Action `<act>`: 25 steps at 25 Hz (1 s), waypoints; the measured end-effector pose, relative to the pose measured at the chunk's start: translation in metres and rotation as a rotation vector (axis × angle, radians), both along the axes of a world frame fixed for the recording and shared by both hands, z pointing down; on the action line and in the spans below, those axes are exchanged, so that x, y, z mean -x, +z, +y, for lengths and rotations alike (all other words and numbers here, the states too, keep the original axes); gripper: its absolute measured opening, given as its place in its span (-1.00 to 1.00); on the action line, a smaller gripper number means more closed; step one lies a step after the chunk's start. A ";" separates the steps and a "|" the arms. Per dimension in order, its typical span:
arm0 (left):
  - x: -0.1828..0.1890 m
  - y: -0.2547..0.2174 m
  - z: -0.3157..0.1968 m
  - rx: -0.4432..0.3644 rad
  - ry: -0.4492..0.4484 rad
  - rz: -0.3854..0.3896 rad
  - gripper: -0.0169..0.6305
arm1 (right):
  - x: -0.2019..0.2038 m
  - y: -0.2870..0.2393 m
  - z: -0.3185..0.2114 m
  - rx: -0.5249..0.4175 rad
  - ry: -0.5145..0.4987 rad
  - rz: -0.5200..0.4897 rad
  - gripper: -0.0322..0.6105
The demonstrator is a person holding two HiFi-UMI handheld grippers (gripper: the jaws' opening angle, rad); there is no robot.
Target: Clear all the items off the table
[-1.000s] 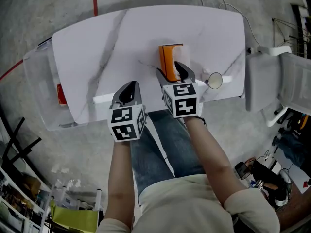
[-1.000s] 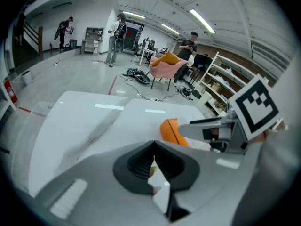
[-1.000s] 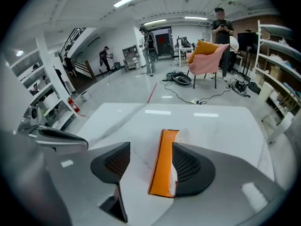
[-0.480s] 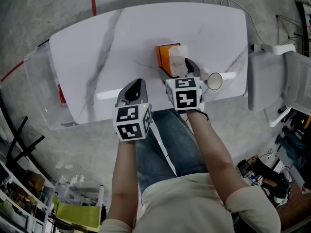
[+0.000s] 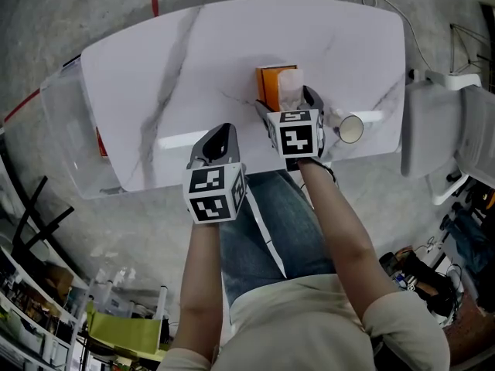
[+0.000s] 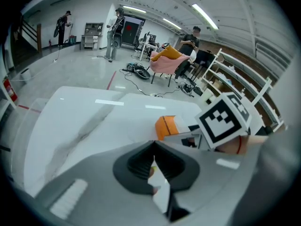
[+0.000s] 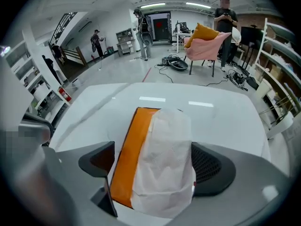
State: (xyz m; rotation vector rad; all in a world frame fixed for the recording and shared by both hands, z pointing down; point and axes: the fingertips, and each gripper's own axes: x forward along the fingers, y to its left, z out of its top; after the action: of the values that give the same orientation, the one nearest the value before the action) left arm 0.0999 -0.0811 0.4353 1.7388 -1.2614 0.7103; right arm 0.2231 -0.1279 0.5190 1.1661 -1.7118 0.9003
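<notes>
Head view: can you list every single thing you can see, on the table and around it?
table: one, white marble, middle.
tissue box: one, orange, white tissue sticking up, on the table between the jaws of the right gripper.
cup: one, whitish, table's near edge, right of the box.
bin: one, see-through, at the table's left end.
red thing: one, inside the bin.
chair: one, white, right of the table.
left gripper: one, grey, jaws shut, over the table's near edge.
right gripper: one, grey, jaws open, just been opening.

Left gripper [image 5: 220, 132] fingers closed, right gripper [image 5: 288, 103] fingers just opening wide, tissue box [image 5: 270, 83] between them
</notes>
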 end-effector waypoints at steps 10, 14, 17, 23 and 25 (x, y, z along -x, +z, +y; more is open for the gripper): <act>0.003 0.005 0.002 0.016 -0.012 0.005 -0.92 | 0.007 0.031 0.007 0.066 -0.029 0.017 0.68; 0.008 0.005 0.002 0.019 -0.022 0.009 -0.92 | 0.008 0.042 0.006 0.070 -0.031 0.031 0.68; 0.012 0.006 0.004 0.021 -0.029 0.008 -0.92 | 0.009 0.044 0.006 0.081 -0.023 0.031 0.68; 0.019 0.007 0.005 0.022 -0.047 0.008 -0.92 | 0.008 0.053 0.007 0.100 -0.013 0.047 0.68; 0.020 0.007 0.005 0.022 -0.049 0.009 -0.92 | 0.008 0.055 0.006 0.104 -0.011 0.051 0.68</act>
State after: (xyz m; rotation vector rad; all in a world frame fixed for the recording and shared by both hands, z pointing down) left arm 0.0795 -0.0763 0.4425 1.6858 -1.2815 0.6848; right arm 0.2150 -0.1221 0.5739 1.1000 -1.6101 0.9339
